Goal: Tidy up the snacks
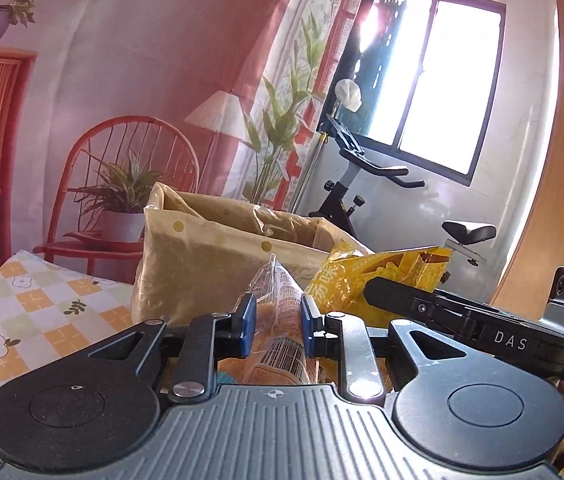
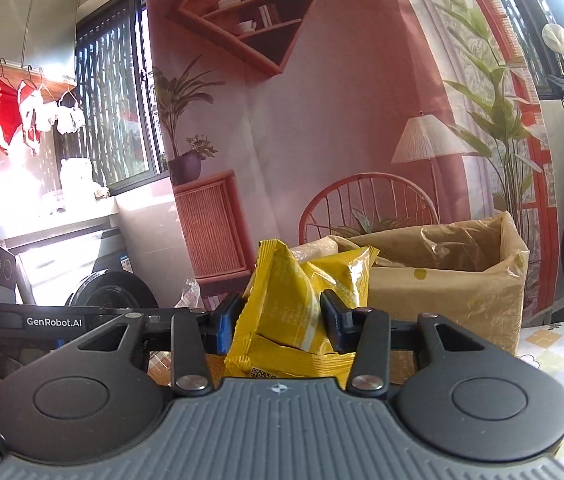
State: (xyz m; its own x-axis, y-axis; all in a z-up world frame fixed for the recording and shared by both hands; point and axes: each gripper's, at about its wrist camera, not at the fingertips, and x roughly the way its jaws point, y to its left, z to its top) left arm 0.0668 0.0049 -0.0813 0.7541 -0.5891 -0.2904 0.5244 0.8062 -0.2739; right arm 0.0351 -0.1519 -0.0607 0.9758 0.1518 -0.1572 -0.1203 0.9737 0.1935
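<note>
Left tool [image 1: 274, 322] clamped on clear orange packet [image 1: 277, 344]; right tool [image 2: 280, 322] clamped on yellow packet [image 2: 298, 304]. Both raised above surface [image 1: 25, 312], near lined box [image 1: 217, 252]. Risk: slippery film sliding from pads, packets colliding.

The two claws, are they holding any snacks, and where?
Left claw pinches a clear-wrapped snack by its upper part. Right claw squeezes a yellow packet round its middle.
</note>
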